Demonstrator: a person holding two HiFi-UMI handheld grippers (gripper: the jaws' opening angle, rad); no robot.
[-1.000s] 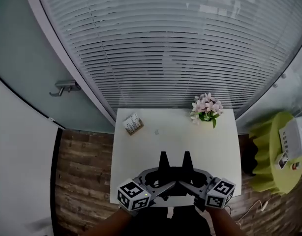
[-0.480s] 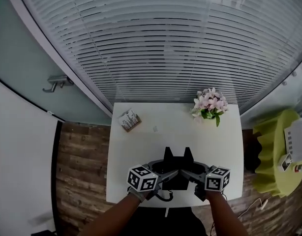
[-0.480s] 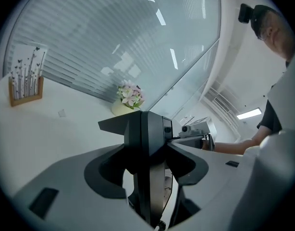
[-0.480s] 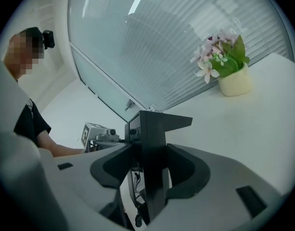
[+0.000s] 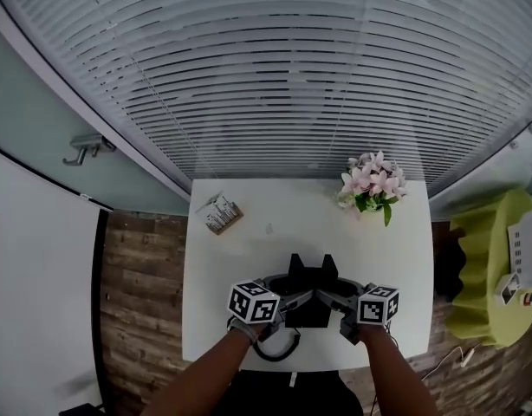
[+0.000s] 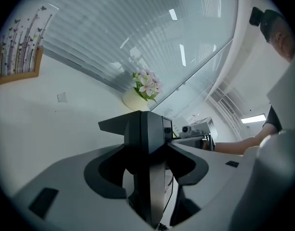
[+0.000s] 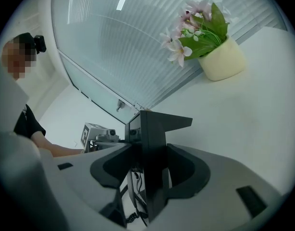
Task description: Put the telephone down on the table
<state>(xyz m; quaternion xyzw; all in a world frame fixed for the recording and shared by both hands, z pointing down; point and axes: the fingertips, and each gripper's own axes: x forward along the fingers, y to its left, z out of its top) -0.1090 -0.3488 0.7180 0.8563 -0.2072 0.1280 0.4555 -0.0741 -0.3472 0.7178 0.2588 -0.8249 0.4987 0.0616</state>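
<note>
A black telephone [image 5: 308, 295] hangs low over the near half of the white table [image 5: 249, 258], held from both sides. My left gripper [image 5: 288, 291] is shut on its left edge, and the left gripper view shows the jaws pinching the dark body [image 6: 148, 138]. On the other side my right gripper [image 5: 332, 293] is shut on the right edge [image 7: 150, 143]. The coiled cord [image 5: 275, 350] trails toward the table's front edge. Whether the telephone's base touches the table is hidden.
A cream pot of pink flowers [image 5: 371, 189] stands at the table's far right corner. A small card stand [image 5: 221, 214] sits at the far left, a tiny tag [image 5: 269, 229] beside it. A yellow-green side table [image 5: 487, 276] is to the right, and wooden floor lies to the left.
Both grippers have sunk toward the table with the telephone still between them and rolled a little. The cord now shows near the table's front edge.
</note>
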